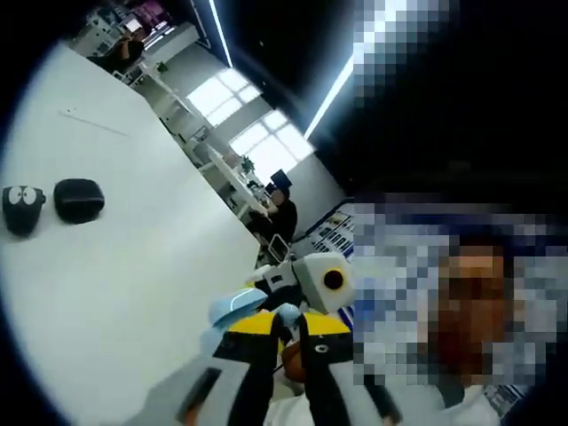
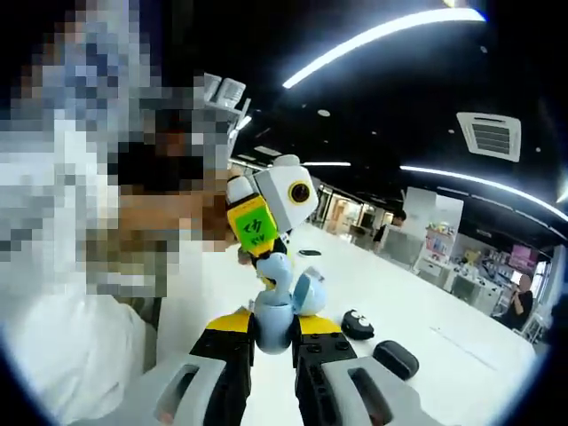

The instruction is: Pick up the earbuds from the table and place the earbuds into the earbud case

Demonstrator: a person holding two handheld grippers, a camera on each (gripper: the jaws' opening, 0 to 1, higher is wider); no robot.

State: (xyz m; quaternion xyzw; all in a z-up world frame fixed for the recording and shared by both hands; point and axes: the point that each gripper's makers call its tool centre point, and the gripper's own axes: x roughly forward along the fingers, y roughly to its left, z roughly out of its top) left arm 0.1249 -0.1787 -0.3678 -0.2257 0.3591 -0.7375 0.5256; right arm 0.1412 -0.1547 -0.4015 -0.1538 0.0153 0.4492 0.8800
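Far off on the white table point(image 1: 133, 293) lie two small black items. One is a rounded piece with two pale spots point(image 1: 22, 209), the other a plain oval earbud case point(image 1: 78, 200). In the right gripper view the spotted piece point(image 2: 358, 324) and the case point(image 2: 395, 359) lie beyond the jaws. My left gripper point(image 1: 262, 311) is lifted above the table edge, its light-blue tips together. My right gripper point(image 2: 288, 311) is also raised and shut, with nothing visible between its tips. The two grippers meet almost tip to tip: the right gripper point(image 1: 282, 286) enters from the right, the left gripper point(image 2: 271, 266) hangs from above.
A person in a white top point(image 2: 71, 355) is close behind the grippers. More white tables point(image 2: 461, 284) and people stand in the background. Ceiling light strips point(image 2: 382, 35) run overhead.
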